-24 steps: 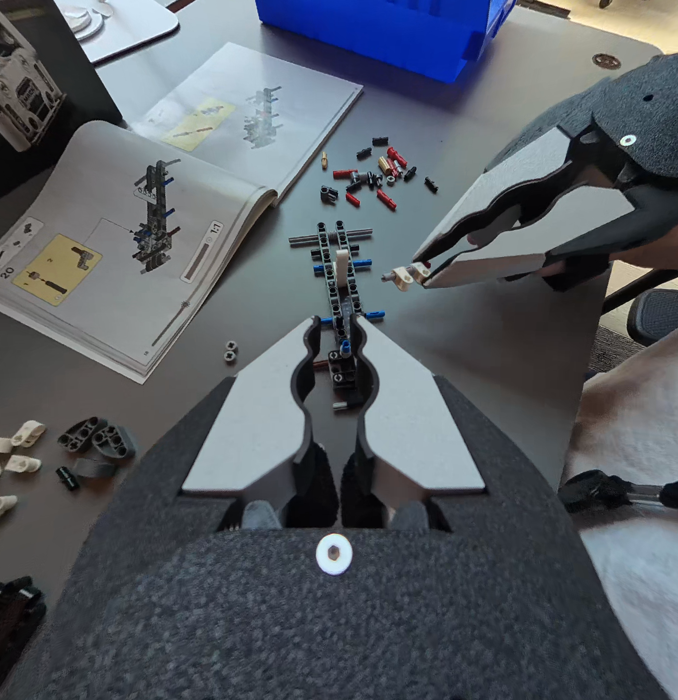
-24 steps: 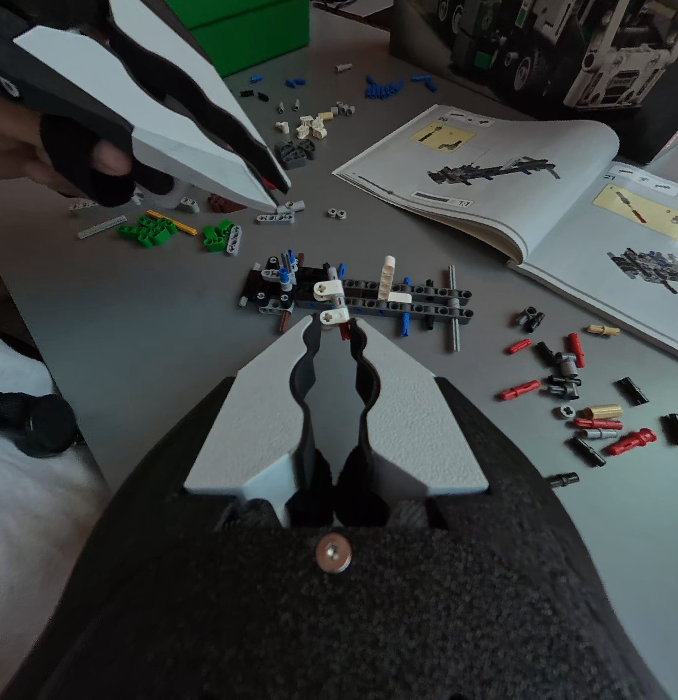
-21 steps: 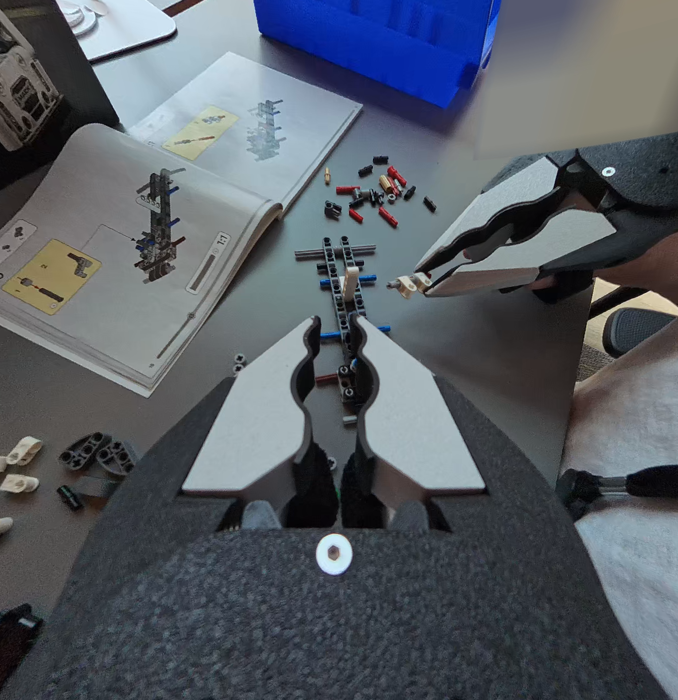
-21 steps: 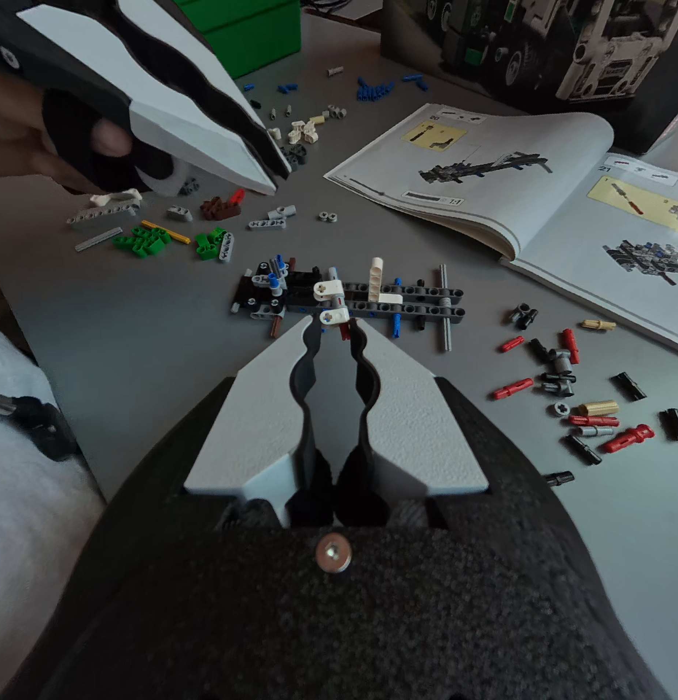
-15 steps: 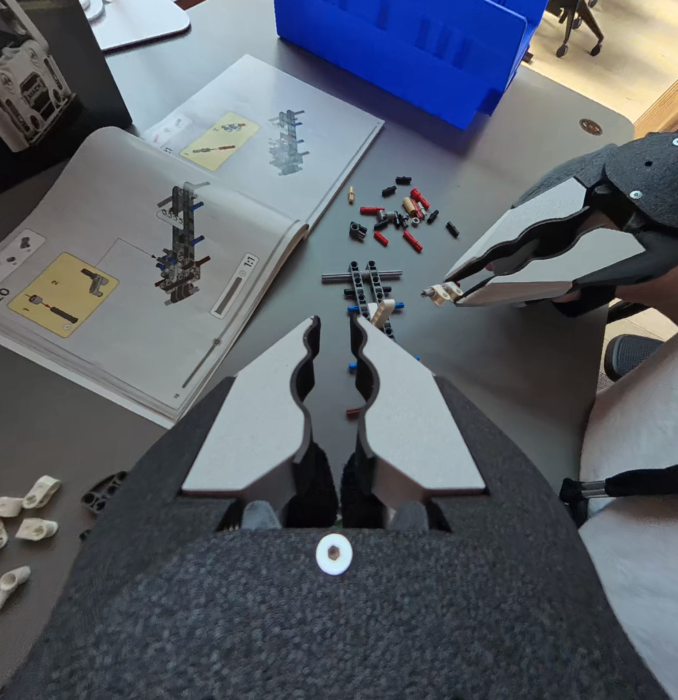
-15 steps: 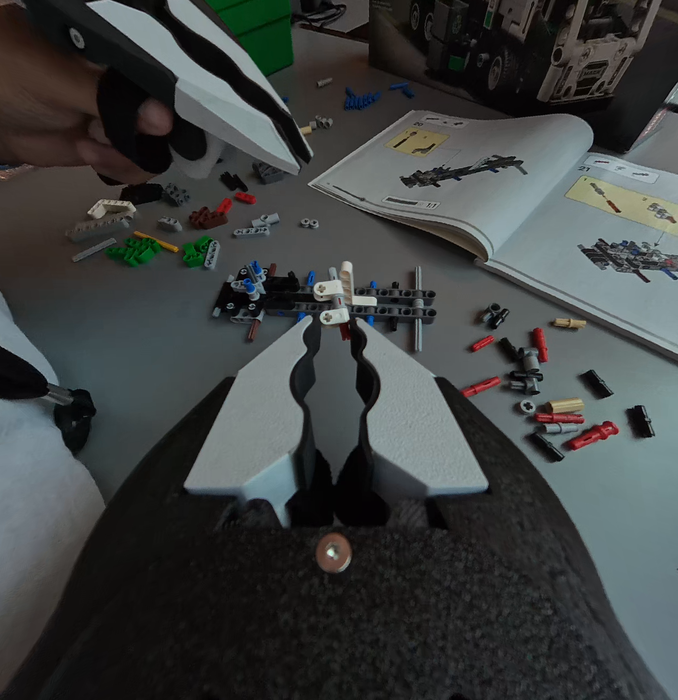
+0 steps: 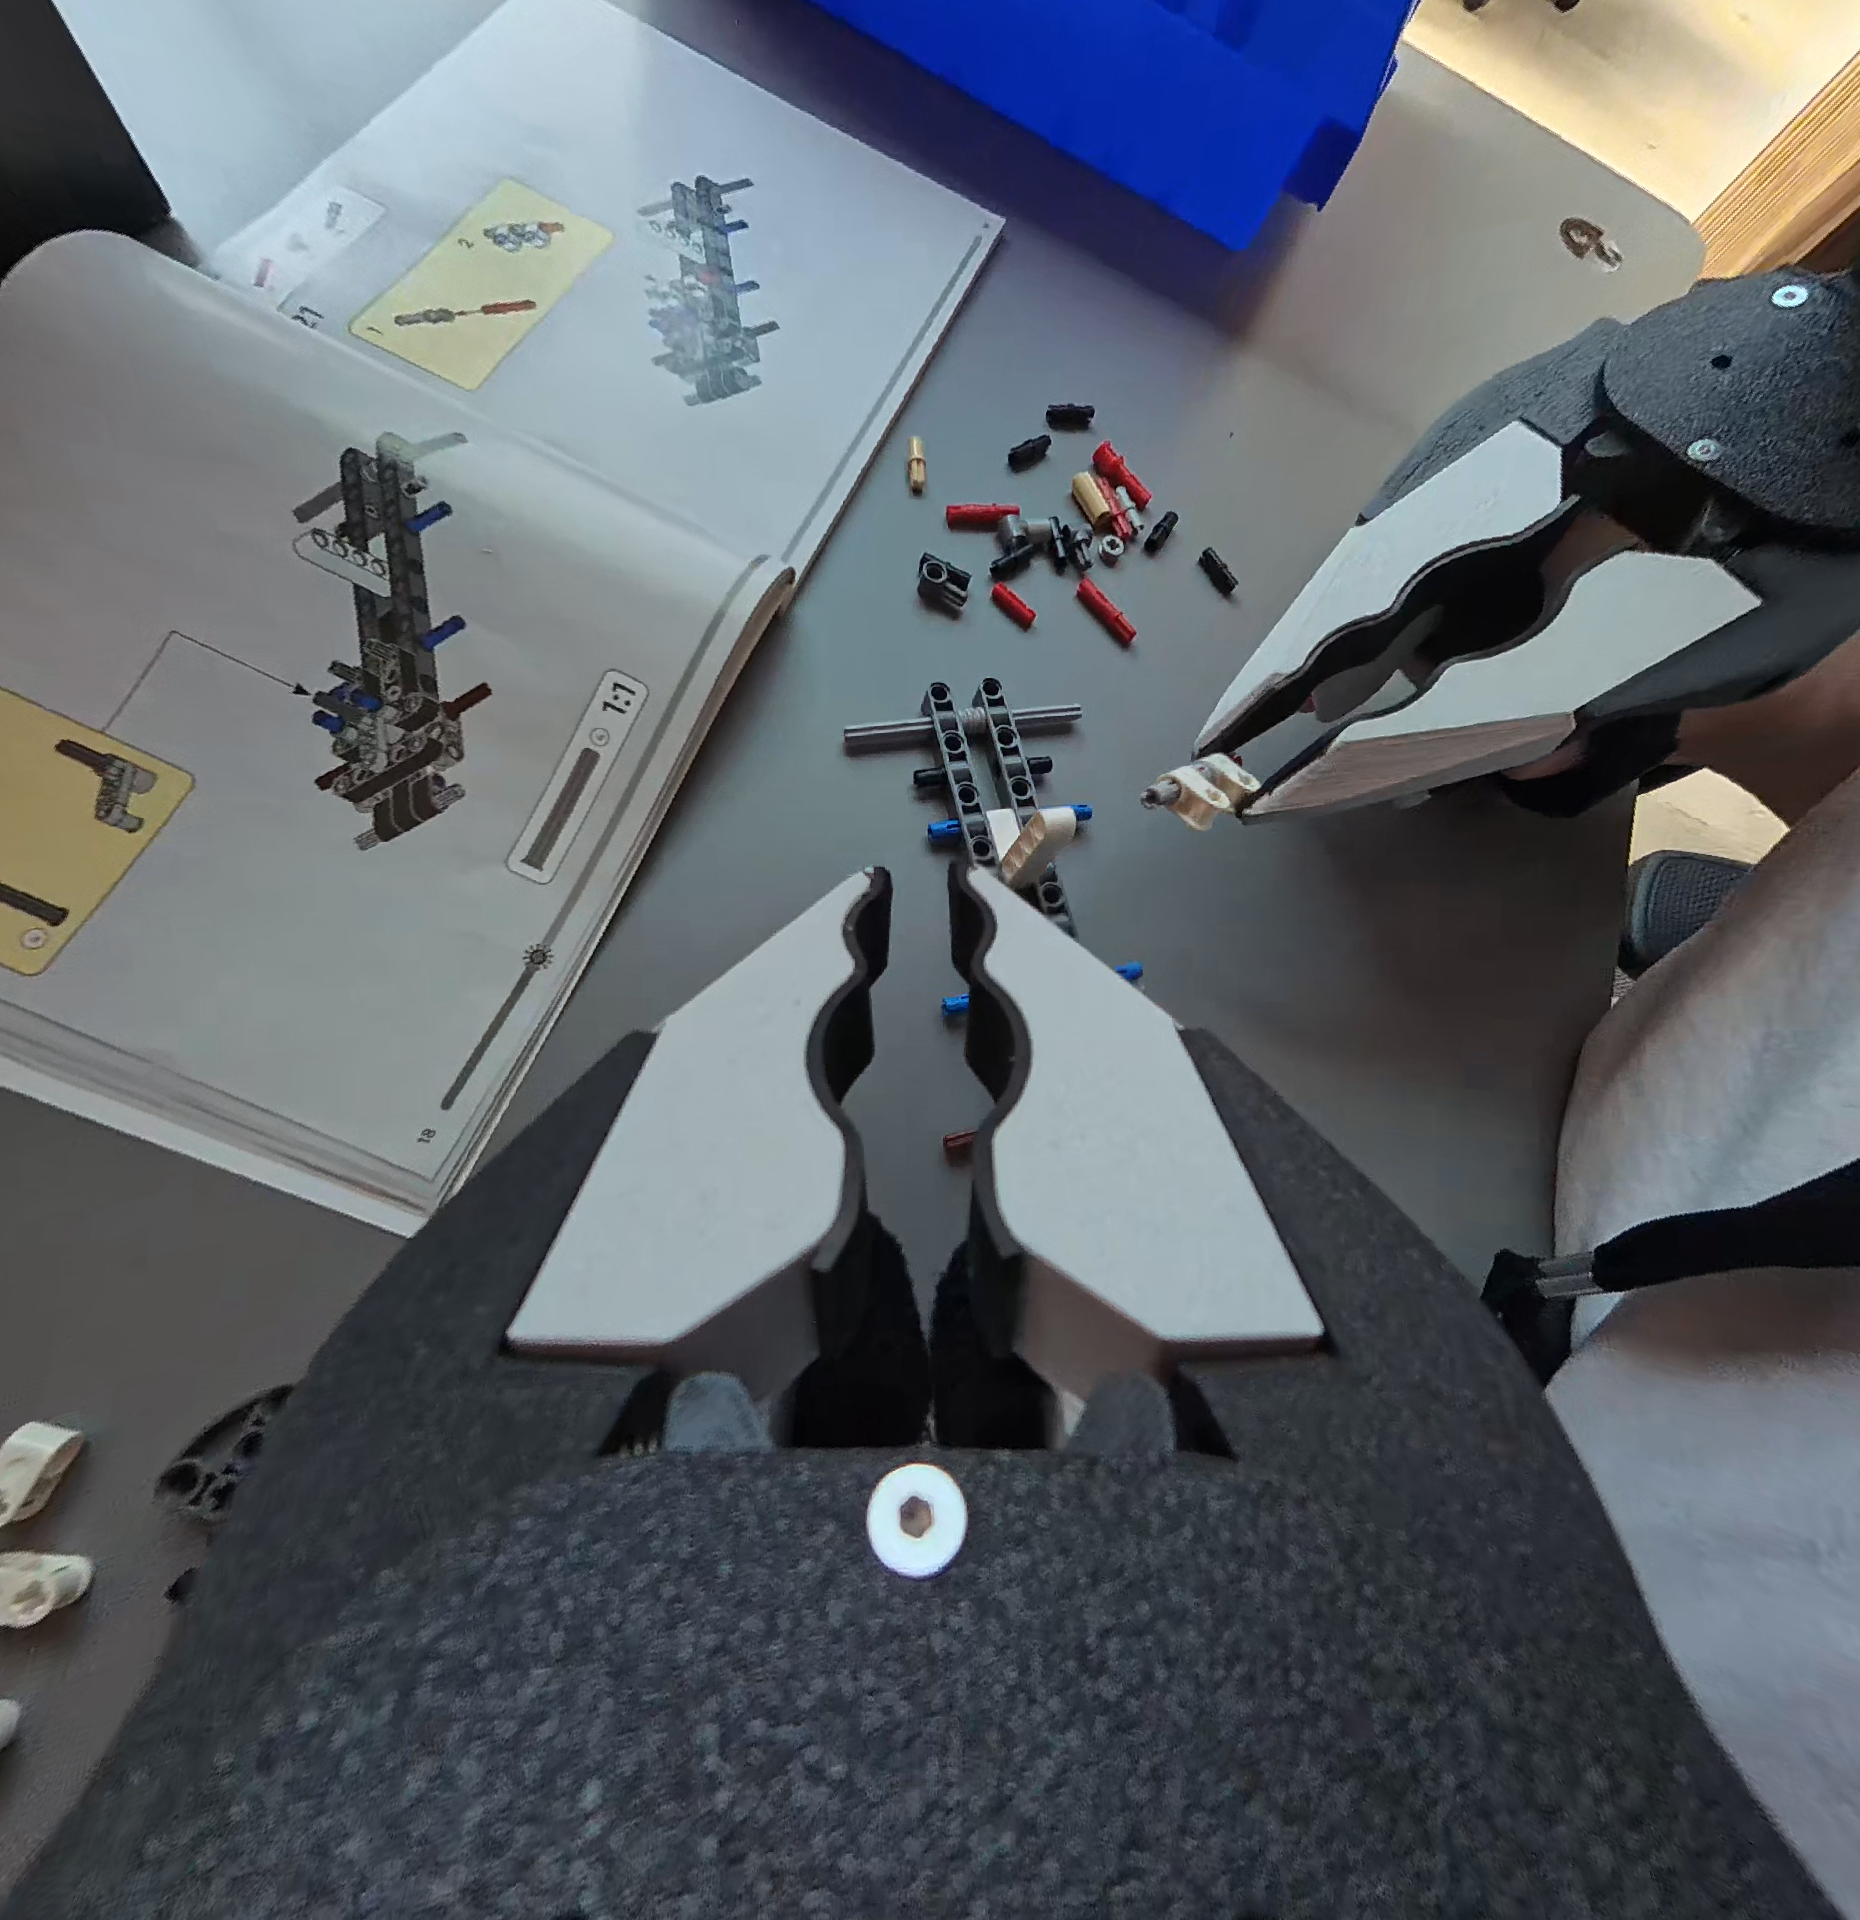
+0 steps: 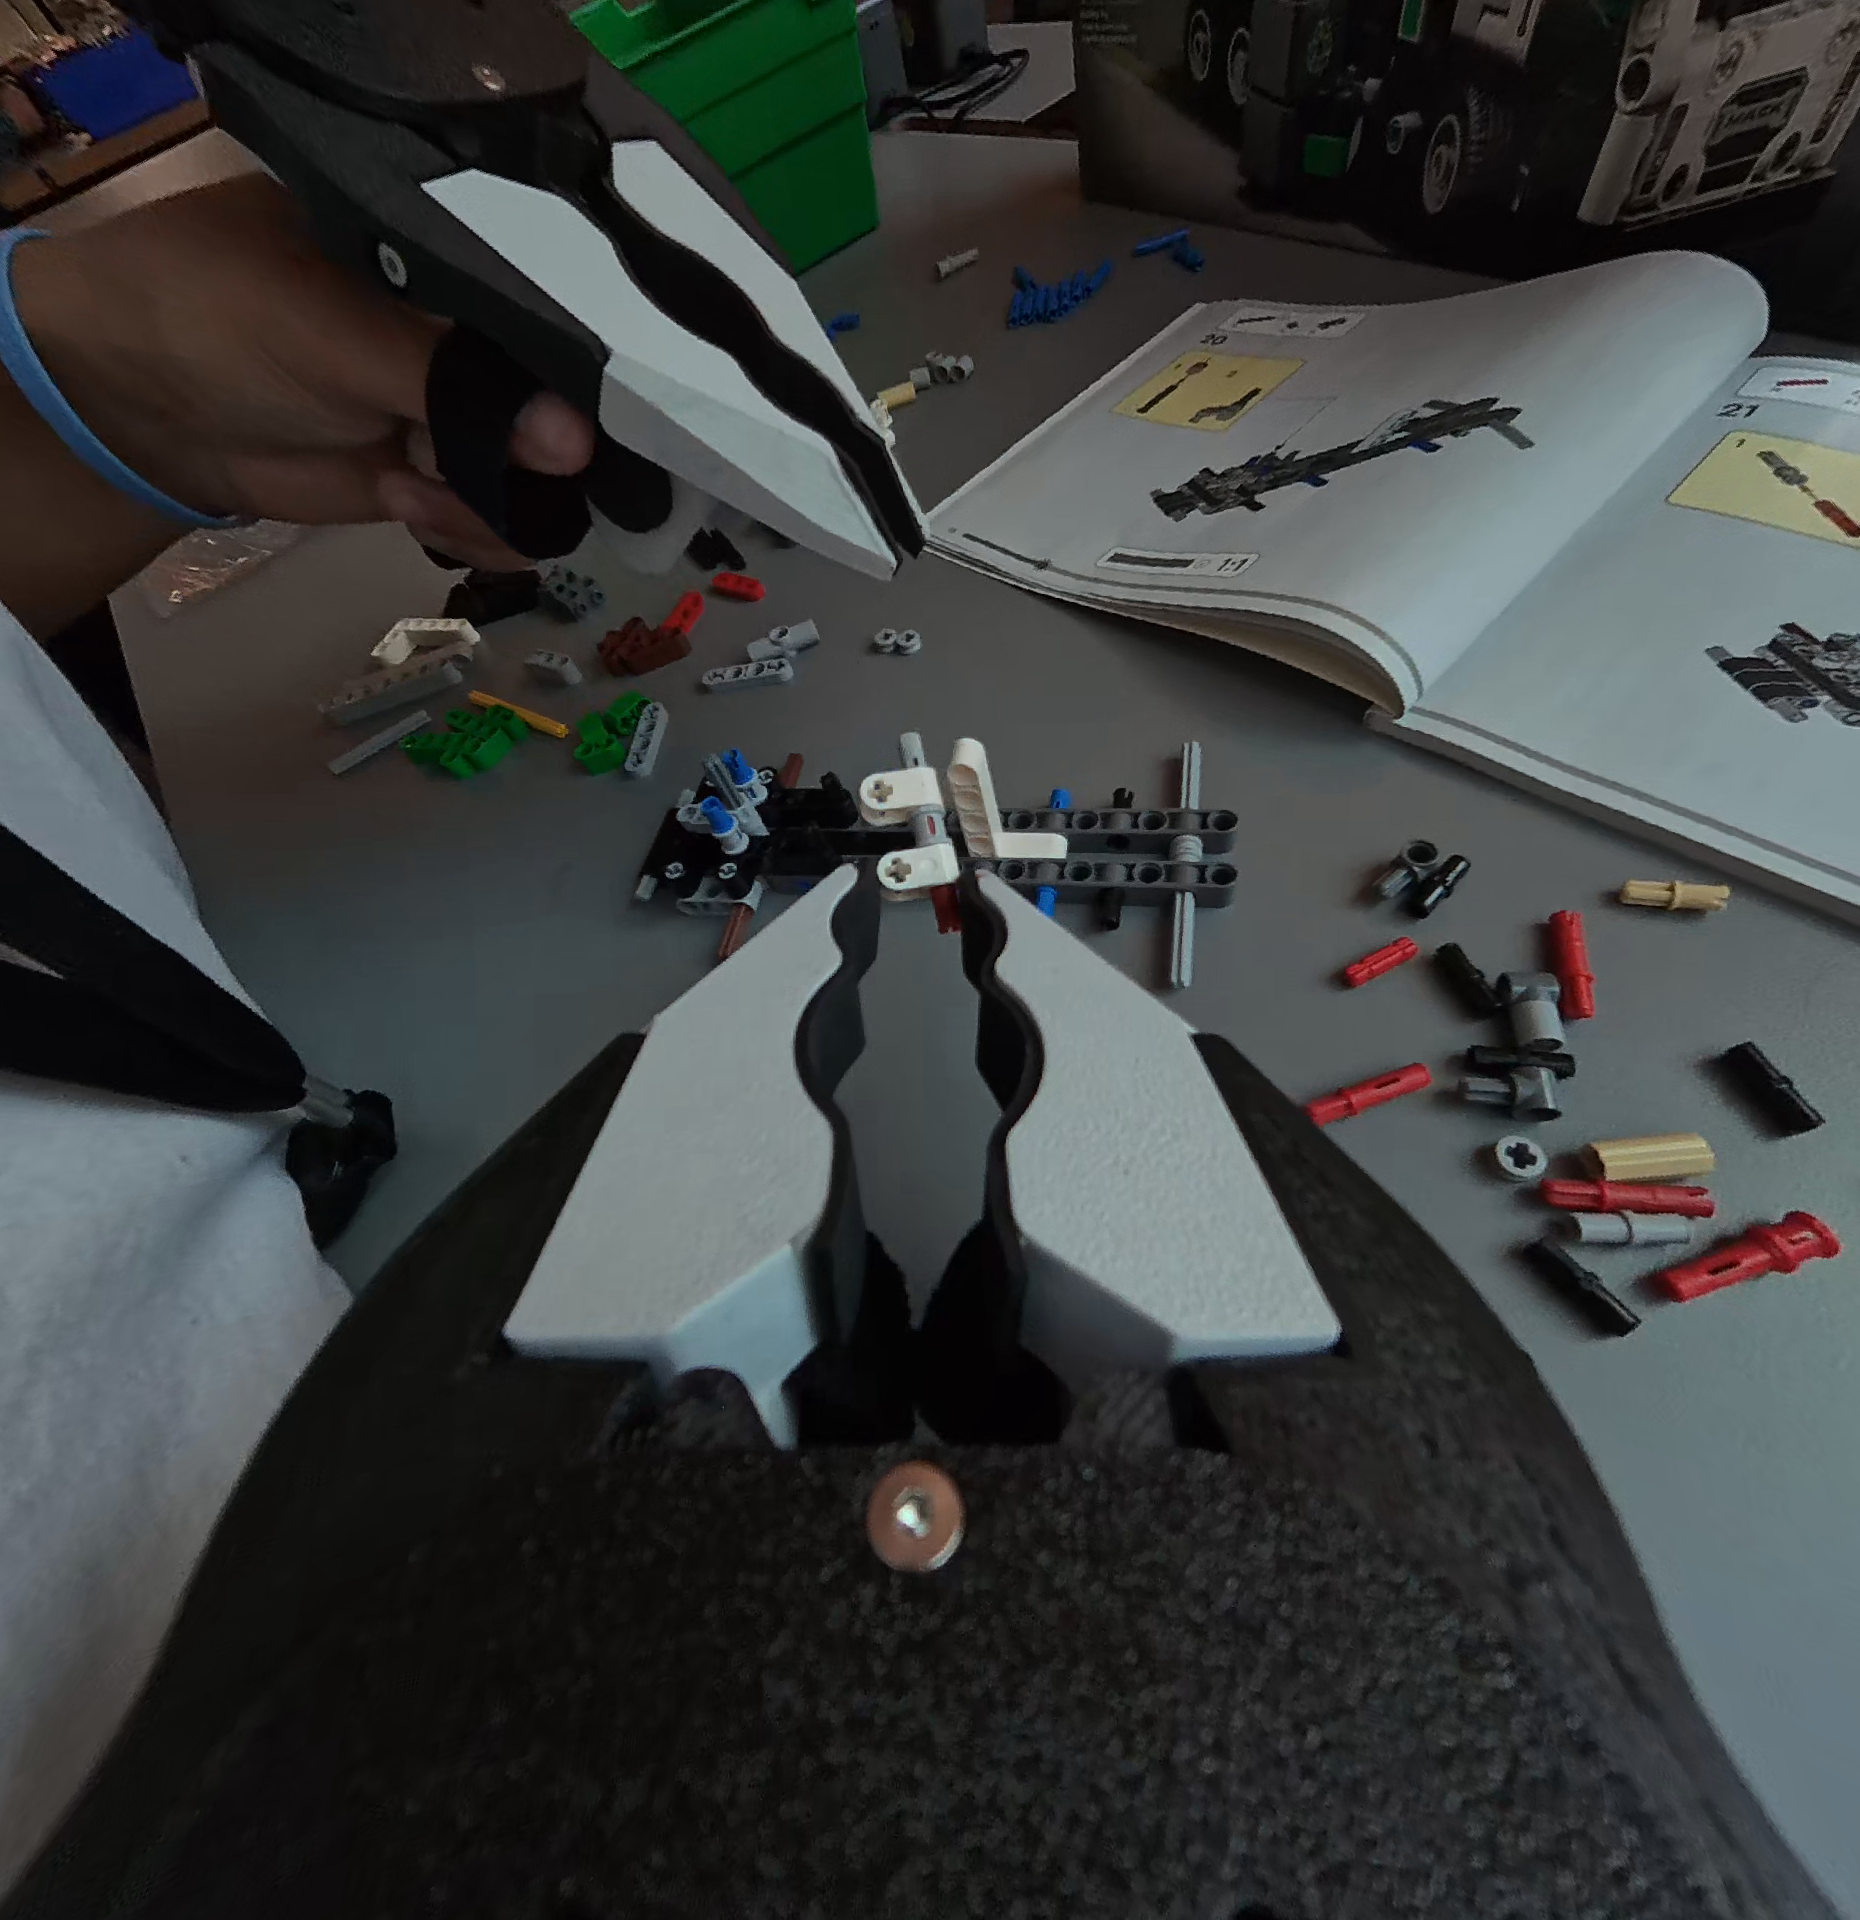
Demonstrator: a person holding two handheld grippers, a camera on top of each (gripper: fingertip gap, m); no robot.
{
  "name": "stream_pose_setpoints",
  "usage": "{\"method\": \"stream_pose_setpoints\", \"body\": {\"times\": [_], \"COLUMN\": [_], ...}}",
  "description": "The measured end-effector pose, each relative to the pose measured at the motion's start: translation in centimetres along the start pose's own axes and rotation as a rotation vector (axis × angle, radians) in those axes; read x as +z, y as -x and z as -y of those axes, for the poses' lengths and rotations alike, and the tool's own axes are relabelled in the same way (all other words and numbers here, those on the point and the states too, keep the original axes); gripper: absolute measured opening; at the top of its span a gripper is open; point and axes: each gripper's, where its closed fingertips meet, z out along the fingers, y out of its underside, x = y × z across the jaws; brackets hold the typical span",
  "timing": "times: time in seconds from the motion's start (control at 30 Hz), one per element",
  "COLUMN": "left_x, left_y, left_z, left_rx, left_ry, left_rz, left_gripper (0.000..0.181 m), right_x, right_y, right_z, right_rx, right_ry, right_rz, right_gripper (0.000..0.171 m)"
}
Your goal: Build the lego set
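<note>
Writing shows on the open instruction booklet (image 7: 417,644) and on the dark set box (image 8: 1528,104), which I leave unread; the booklet's pages carry yellow parts panels and build diagrams.

My right claw (image 8: 918,888) pinches a small white connector sub-assembly (image 8: 910,831) on a grey axle, held in the air above the dark grey beam chassis (image 8: 1092,852) lying on the grey surface (image 8: 490,987). My left claw (image 7: 918,883) hangs over the near end of that chassis (image 7: 983,769) with a narrow gap between its tips and nothing in them.

Only the right wrist view shows the green bin (image 8: 760,125) and the green, brown and grey loose pieces (image 8: 510,727). Only the left wrist view shows the blue bin (image 7: 1165,94).

Since the earlier frames my left claw has lifted off the chassis end it straddled and moved toward the booklet; the right still grips its piece.
</note>
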Motion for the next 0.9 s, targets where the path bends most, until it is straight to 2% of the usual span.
{"method": "stream_pose_setpoints", "body": {"times": [0.17, 0.3, 0.43, 0.57, 0.9], "left_x": [-1.1, -2.0, -1.7, -0.9, 0.6], "left_y": [1.2, 2.1, 0.1, -1.9, -1.4], "left_z": [-0.8, -1.4, -1.0, -1.3, -3.1], "left_rx": [0.081, 0.062, 0.047, 0.049, 0.15], "left_ry": [0.045, 0.065, 0.036, 0.061, 0.198], "left_rz": [0.078, 0.093, -0.064, -0.235, -0.277], "left_gripper": [0.009, 0.009, 0.008, 0.01, 0.01], "right_x": [0.2, 0.5, 1.1, 2.2, 4.1], "right_y": [0.0, 0.2, 0.8, 2.0, 2.0], "right_z": [0.0, 0.4, 0.7, 0.9, -0.7], "right_rx": [-0.004, -0.004, -0.077, -0.067, -0.101], "right_ry": [0.01, 0.013, 0.052, 0.074, 0.241], "right_rz": [-0.048, -0.122, -0.222, -0.234, -0.373], "right_gripper": [0.012, 0.012, 0.012, 0.012, 0.012]}}
